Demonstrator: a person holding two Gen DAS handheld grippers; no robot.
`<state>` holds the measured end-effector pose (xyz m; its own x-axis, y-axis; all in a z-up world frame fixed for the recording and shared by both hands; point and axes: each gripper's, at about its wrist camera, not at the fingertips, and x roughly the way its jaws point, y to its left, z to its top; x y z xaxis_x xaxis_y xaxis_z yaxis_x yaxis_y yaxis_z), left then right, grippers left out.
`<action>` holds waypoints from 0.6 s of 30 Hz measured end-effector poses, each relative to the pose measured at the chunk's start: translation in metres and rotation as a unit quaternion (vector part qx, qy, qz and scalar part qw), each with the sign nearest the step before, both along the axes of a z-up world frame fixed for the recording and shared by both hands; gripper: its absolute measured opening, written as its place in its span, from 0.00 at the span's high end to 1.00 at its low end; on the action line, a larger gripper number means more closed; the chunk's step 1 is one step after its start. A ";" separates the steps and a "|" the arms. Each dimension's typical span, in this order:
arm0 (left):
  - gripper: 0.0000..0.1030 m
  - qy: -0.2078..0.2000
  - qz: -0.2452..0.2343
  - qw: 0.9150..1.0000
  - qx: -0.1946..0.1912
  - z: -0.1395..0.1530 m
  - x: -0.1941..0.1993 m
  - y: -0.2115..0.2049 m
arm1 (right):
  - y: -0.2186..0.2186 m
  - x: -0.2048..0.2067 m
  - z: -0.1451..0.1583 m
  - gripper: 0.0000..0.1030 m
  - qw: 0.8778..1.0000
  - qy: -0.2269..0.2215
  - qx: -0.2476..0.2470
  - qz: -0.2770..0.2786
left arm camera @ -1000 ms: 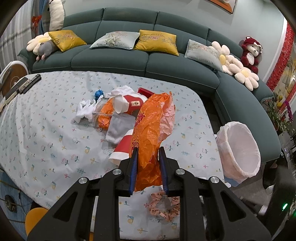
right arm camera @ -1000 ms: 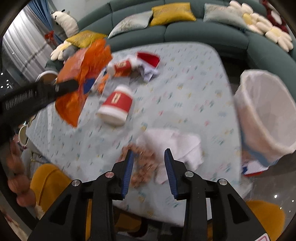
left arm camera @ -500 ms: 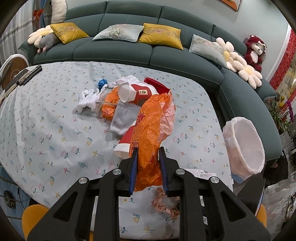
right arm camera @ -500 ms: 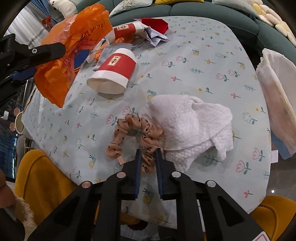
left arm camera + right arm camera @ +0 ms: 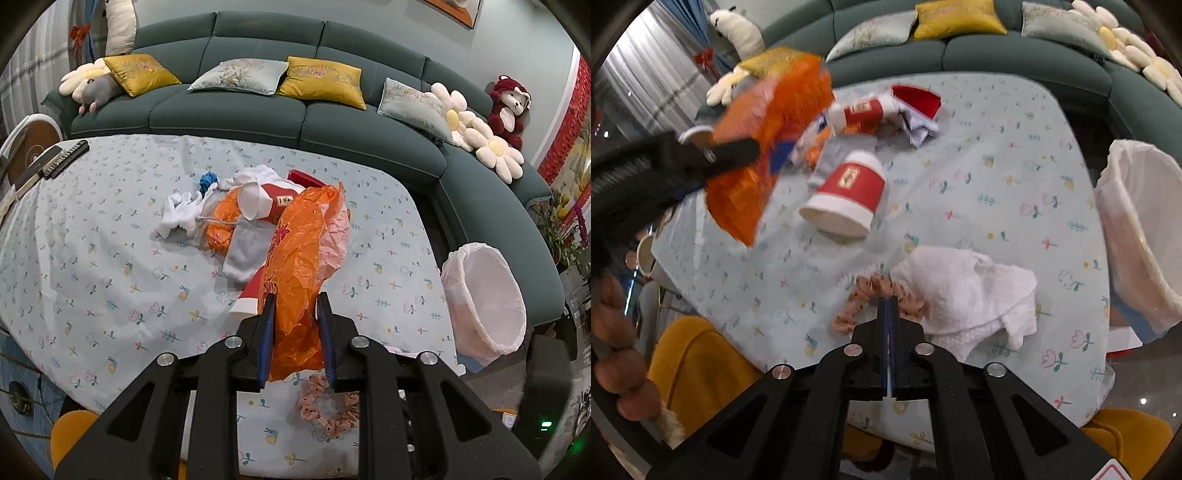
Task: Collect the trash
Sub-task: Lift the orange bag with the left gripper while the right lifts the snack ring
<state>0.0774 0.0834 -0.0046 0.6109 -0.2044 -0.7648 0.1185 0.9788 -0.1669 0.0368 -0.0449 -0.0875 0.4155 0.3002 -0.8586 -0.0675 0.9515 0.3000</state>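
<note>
Floral-cloth table [image 5: 92,258] carries trash pile. Left gripper [image 5: 294,306] angled down over table, fingers narrow, clamping orange plastic bag [image 5: 299,266] held aloft. Right gripper [image 5: 888,306] tilted steeply down, jaws just closing, pinched on pink scrunchie [image 5: 857,295] beside white towel [image 5: 967,291].

Your left hand-held gripper [image 5: 294,301] is matte black plastic, two angular arms with triangular cut-outs, each carrying round silver screws. Its fingers [image 5: 266,338] are lined with blue pads. Your right hand-held gripper [image 5: 888,301] is built the same way: black frame, silver screws, blue pads [image 5: 884,343], with a white and red sticker at its lower corner.
</note>
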 end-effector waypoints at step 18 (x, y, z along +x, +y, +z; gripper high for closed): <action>0.79 0.011 0.005 1.000 0.002 -0.010 0.002 0.008 | 0.013 0.011 -0.042 0.94 0.999 0.029 -0.013 0.015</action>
<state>0.0794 0.0915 -0.0144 0.5956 -0.1953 -0.7791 0.1043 0.9806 -0.1661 0.0476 -0.0316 -0.1298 0.3559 0.2888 -0.8888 -0.0791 0.9570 0.2793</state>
